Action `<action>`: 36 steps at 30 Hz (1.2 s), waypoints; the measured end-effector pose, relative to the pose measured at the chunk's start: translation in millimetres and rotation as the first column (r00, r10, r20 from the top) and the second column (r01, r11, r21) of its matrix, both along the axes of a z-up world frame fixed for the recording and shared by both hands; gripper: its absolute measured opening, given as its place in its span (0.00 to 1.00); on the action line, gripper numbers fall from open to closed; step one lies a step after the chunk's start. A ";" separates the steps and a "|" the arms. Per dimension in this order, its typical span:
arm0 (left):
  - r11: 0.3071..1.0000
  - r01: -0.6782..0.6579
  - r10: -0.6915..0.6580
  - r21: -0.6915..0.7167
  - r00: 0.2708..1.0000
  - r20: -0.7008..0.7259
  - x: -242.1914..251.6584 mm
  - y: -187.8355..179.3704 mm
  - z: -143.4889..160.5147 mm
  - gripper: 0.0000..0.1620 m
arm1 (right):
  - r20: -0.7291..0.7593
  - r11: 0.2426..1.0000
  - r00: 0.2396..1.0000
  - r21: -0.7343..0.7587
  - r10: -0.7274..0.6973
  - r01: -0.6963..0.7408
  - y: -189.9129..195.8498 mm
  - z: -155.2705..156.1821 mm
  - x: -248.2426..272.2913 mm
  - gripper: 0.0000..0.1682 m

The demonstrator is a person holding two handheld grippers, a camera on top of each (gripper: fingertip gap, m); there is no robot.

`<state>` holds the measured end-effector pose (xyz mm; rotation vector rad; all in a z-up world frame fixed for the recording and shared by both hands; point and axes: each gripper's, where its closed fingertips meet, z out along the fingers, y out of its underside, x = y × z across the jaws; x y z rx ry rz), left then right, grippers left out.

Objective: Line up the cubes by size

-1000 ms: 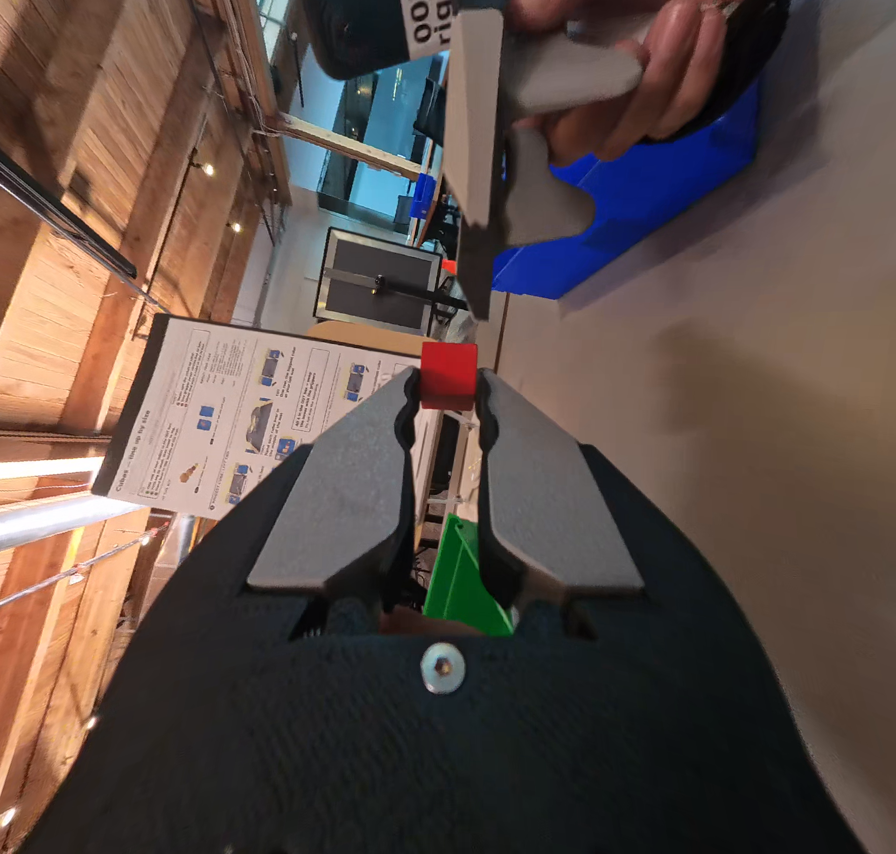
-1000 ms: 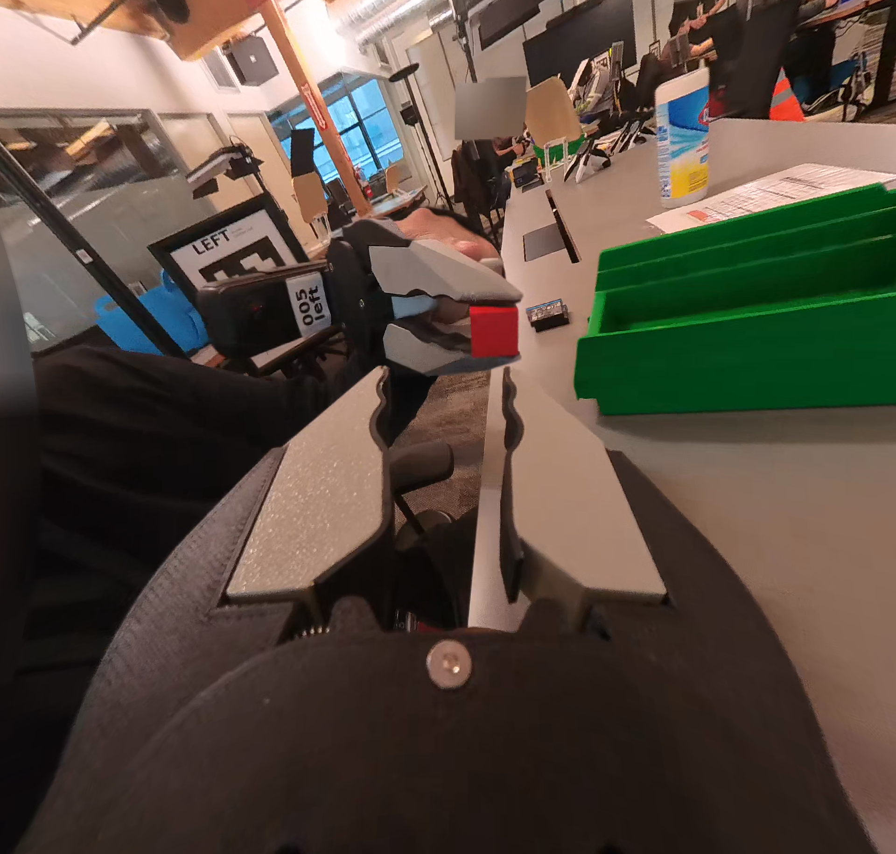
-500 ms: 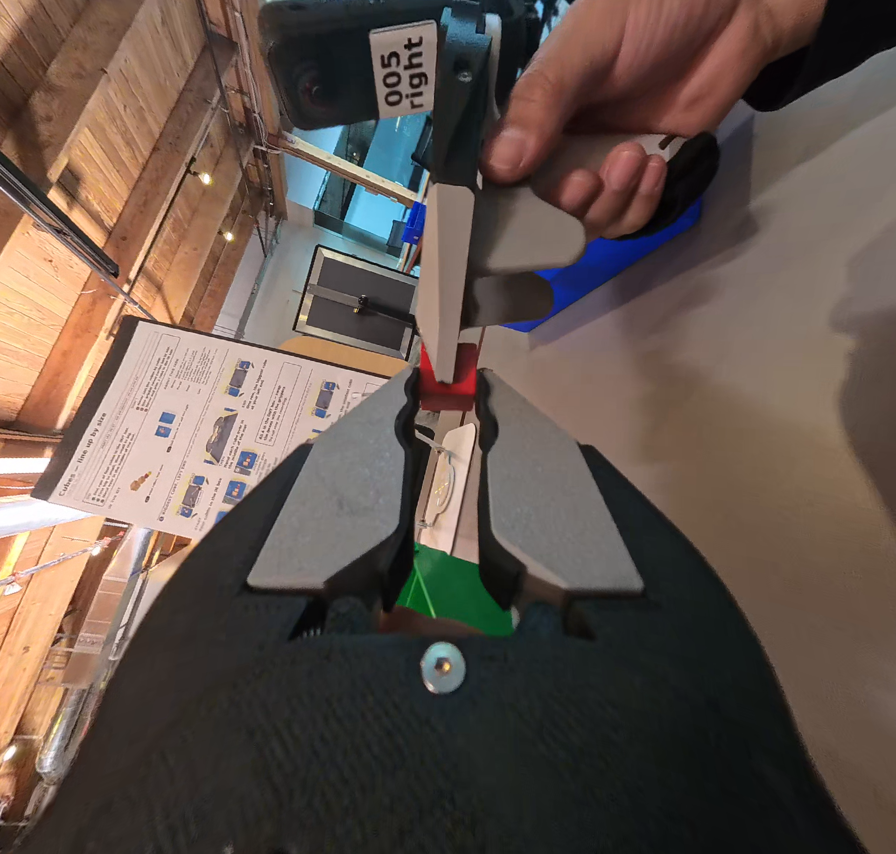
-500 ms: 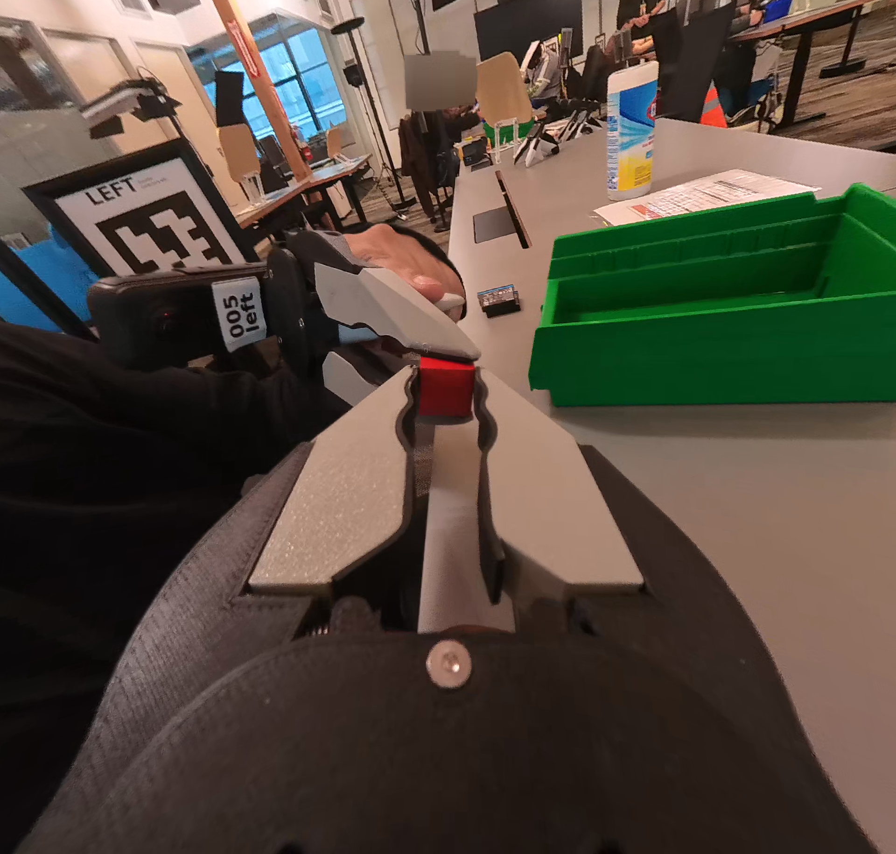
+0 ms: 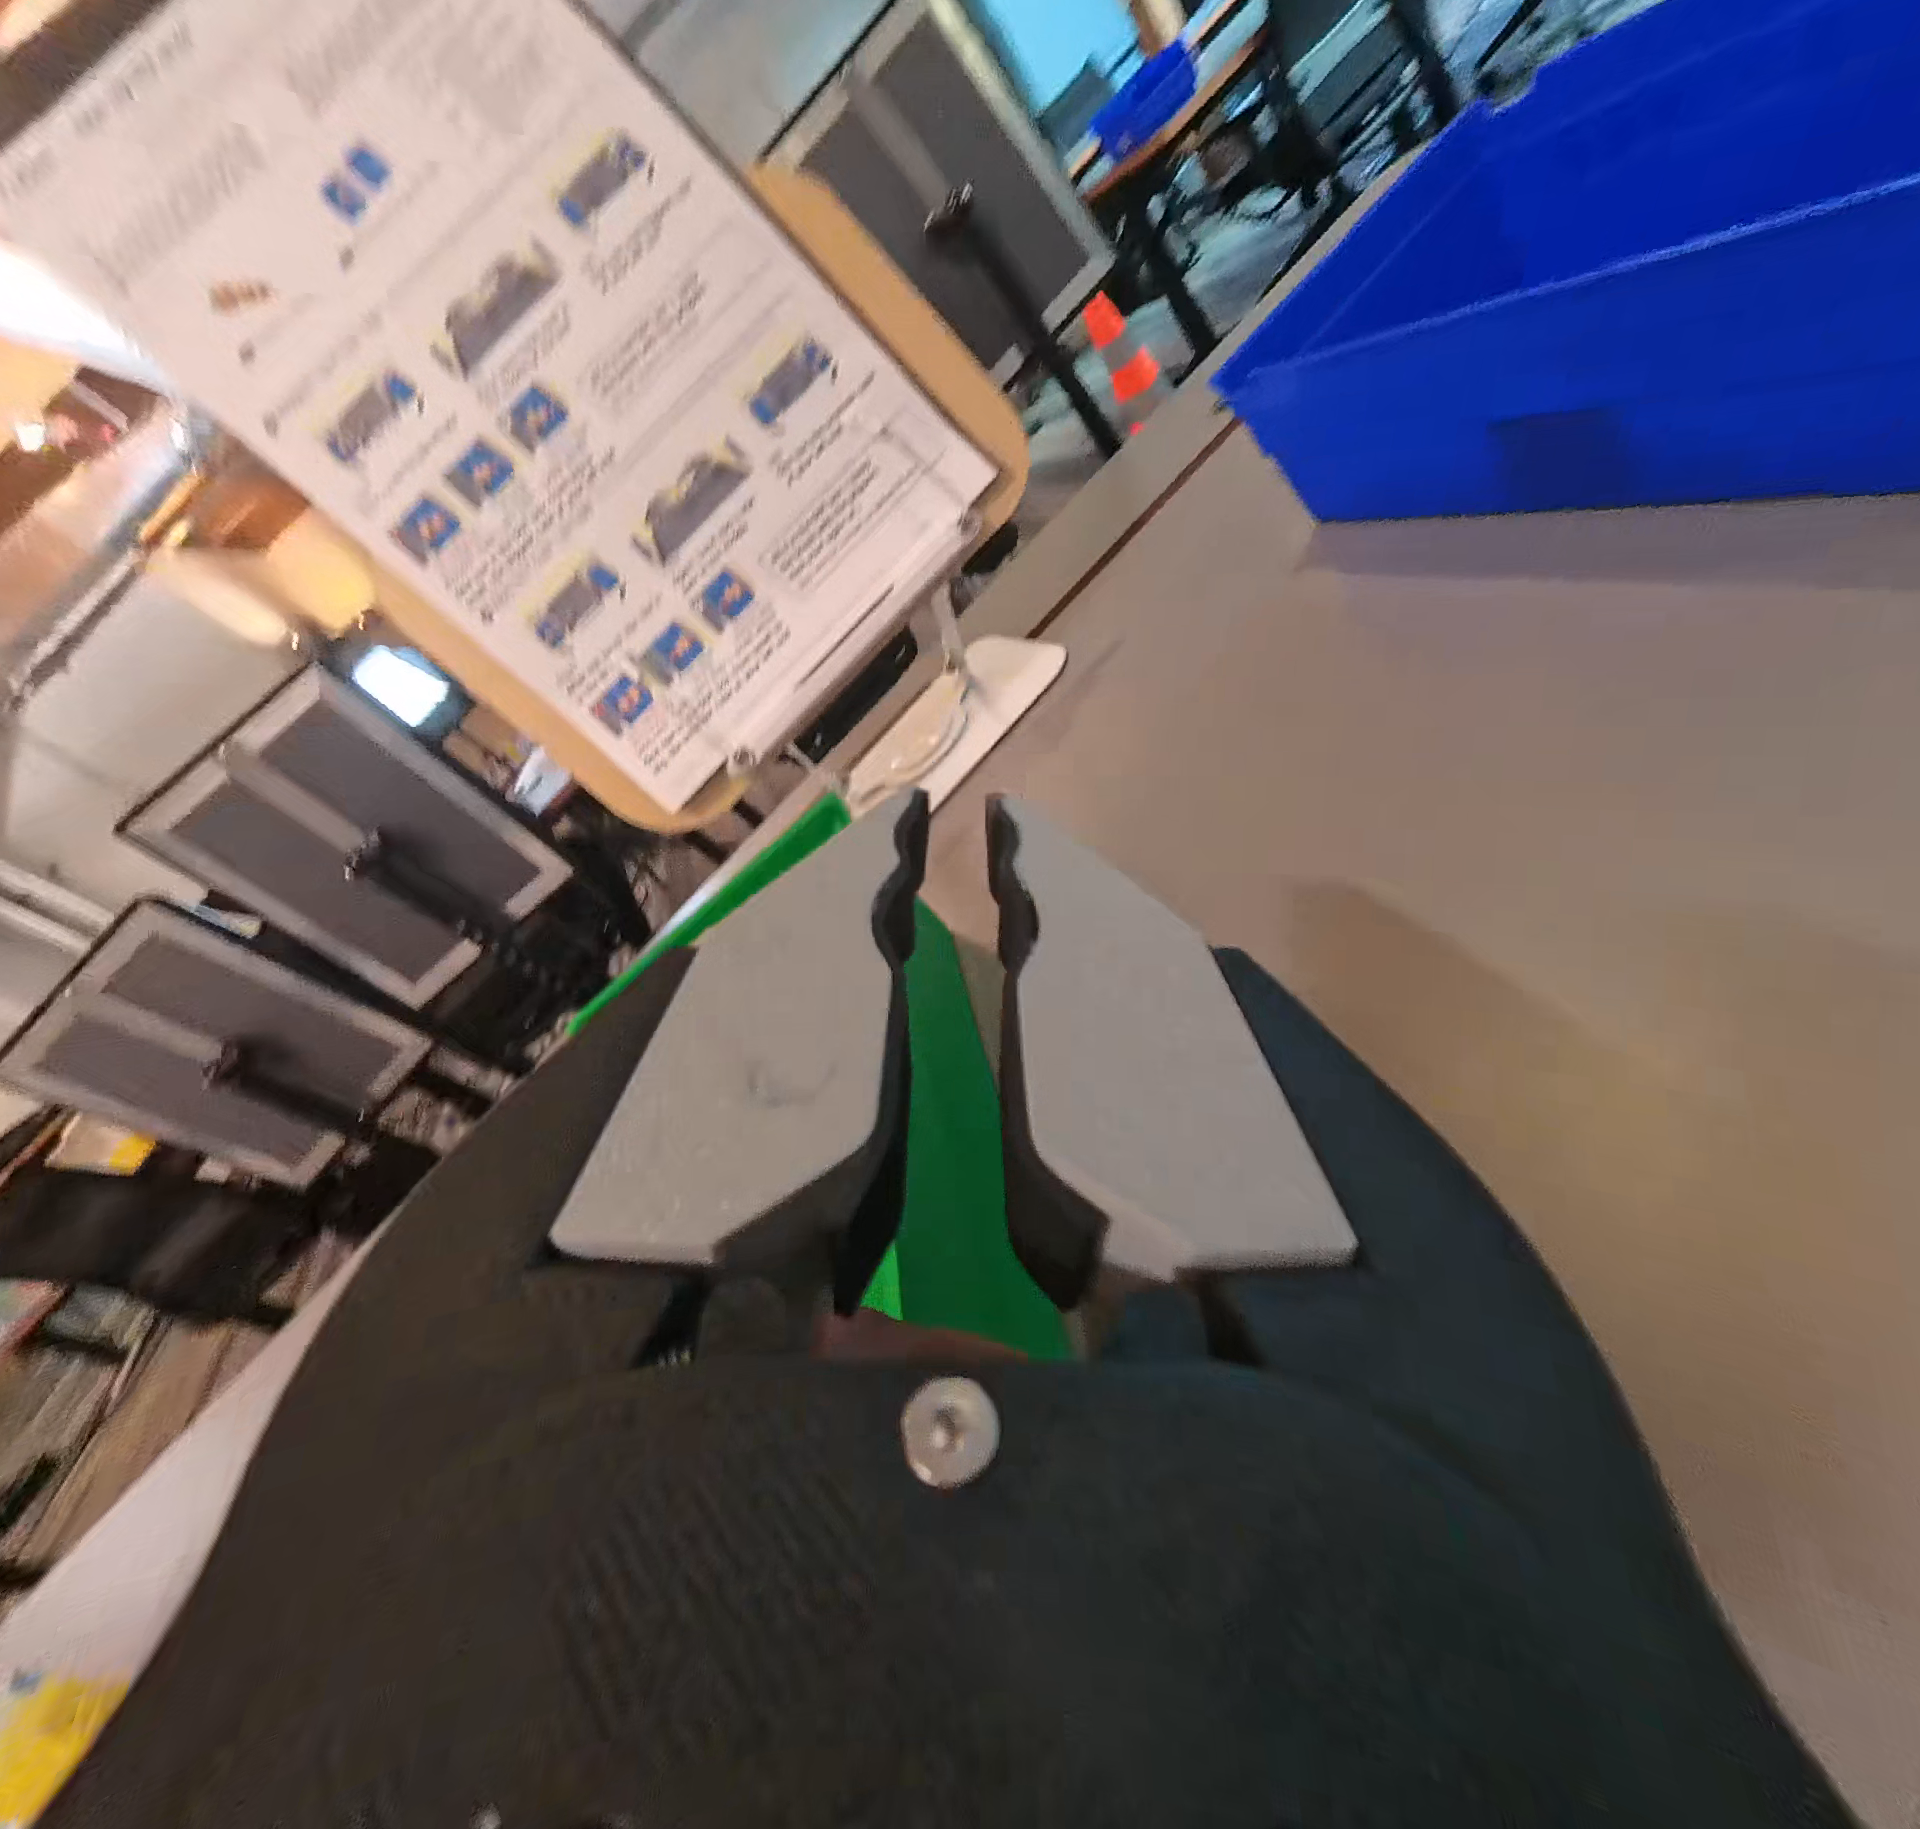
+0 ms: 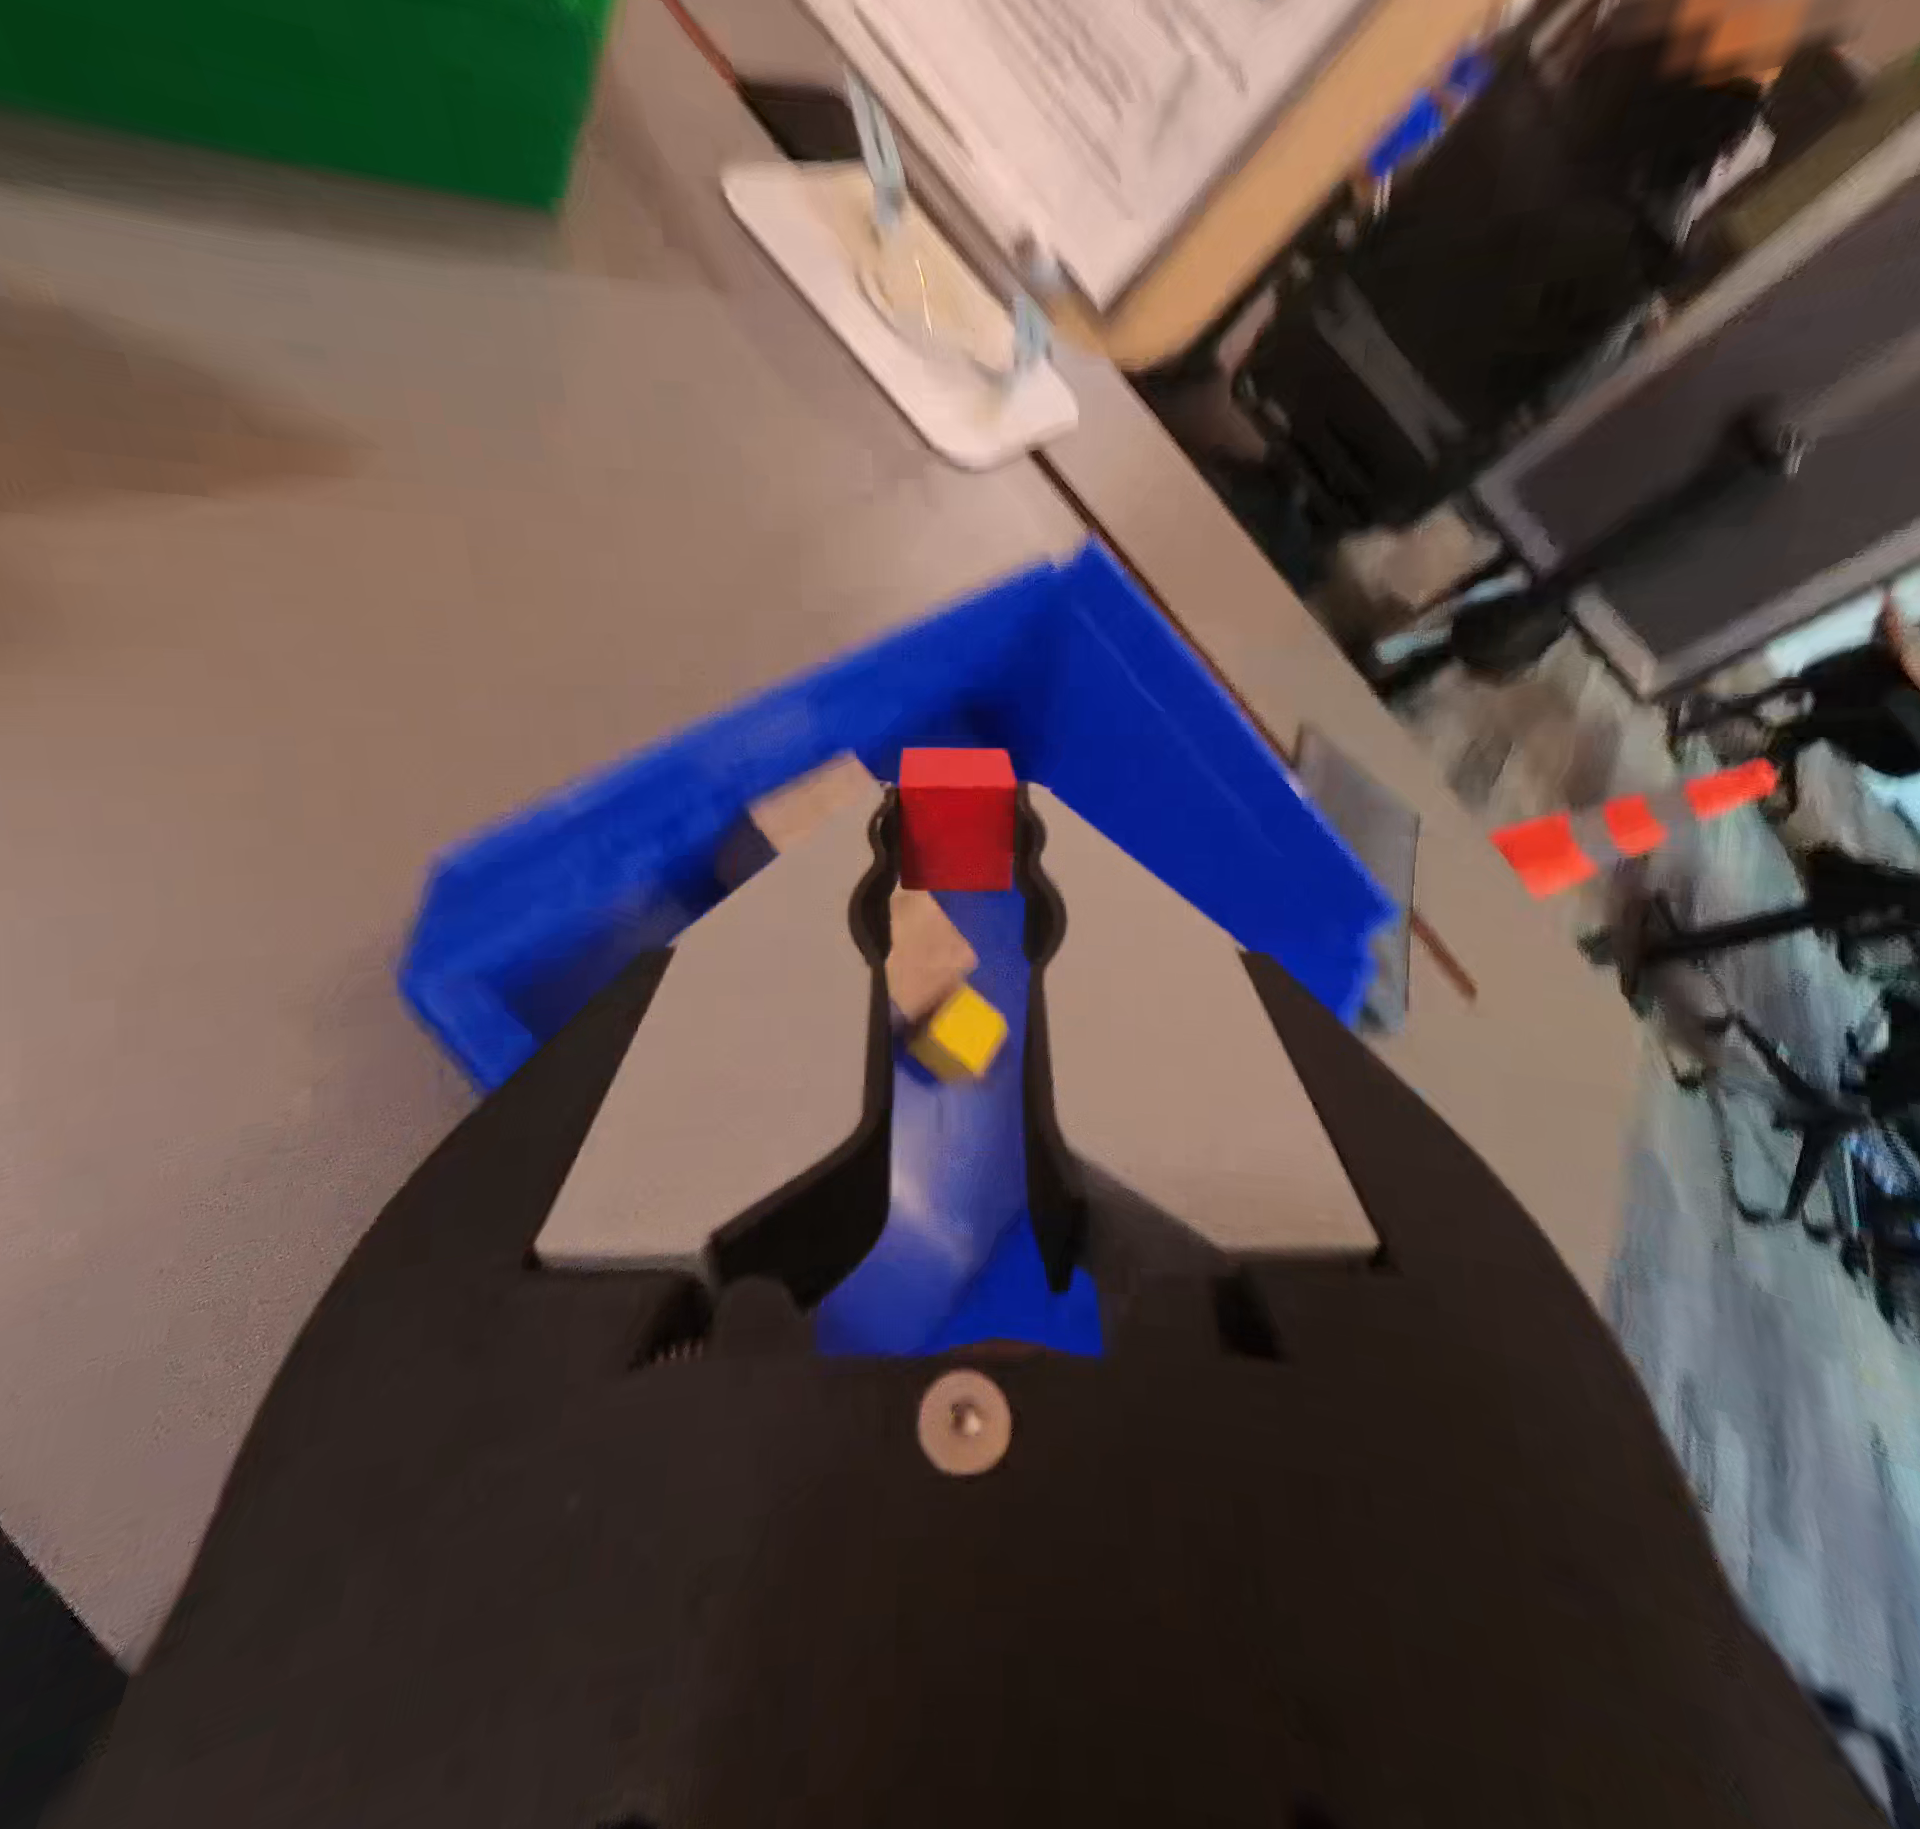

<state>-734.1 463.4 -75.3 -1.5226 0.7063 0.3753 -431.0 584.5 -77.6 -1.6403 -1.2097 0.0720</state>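
Claw tips of the right claw (image 6: 956,823) were clamped on a small red cube (image 6: 955,817), one finger pressed against each side, so the cube sat at the very front of the grip, held above a blue bin (image 6: 1143,730). Just below and behind the cube, seen through the gap between the fingers, a yellow cube (image 6: 961,1039) lay on the bin's floor, touching a pale wooden cube (image 6: 928,953) beyond it. Another pale wooden cube (image 6: 805,818) rested to the left of the claw tip, against the bin's inner wall. Farther off to the upper left a green bin (image 6: 312,44) stood on the grey table (image 6: 312,553), and ahead, near the table's edge, stood a white stand (image 6: 904,314) carrying a printed sheet. The left claw (image 5: 954,821) held nothing, its fingers slightly apart with a narrow gap between the tips. Through that gap showed the green bin (image 5: 940,1104), close beneath. Beyond the tips was the stand with its instruction sheet (image 5: 540,366), and far to the right the blue bin (image 5: 1621,345) sat on the table (image 5: 1455,740).
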 end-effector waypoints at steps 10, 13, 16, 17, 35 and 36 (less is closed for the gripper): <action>0.965 0.127 -0.057 -0.230 0.955 0.290 -42.7 -22.7 -18.4 0.09 | 0.586 0.953 0.772 -0.291 0.246 -0.082 63.4 -97.2 78.8 0.11; 0.954 0.023 0.060 -0.300 0.962 0.266 -73.2 -21.1 -40.7 0.09 | 0.739 0.943 0.611 -0.332 0.284 -0.037 75.3 -117.4 95.6 0.12; 0.930 0.022 0.079 -0.367 0.963 0.256 -75.8 -21.1 -63.6 0.11 | 0.766 0.924 0.549 -0.380 0.335 -0.033 79.3 -130.5 91.0 0.12; 0.926 0.007 0.090 -0.378 0.967 0.238 -77.6 -18.9 -68.7 0.11 | 0.778 0.919 0.525 -0.394 0.344 -0.017 81.1 -135.3 92.9 0.12; 0.917 0.115 0.006 -0.382 0.954 0.300 -32.0 -9.3 -82.0 0.17 | 0.647 0.835 0.603 -0.546 0.466 -0.060 69.3 -164.6 69.4 0.19; 0.922 0.112 0.003 -0.372 0.955 0.295 -31.5 -9.3 -78.9 0.15 | 0.652 0.839 0.606 -0.542 0.455 -0.048 69.2 -164.3 71.3 0.23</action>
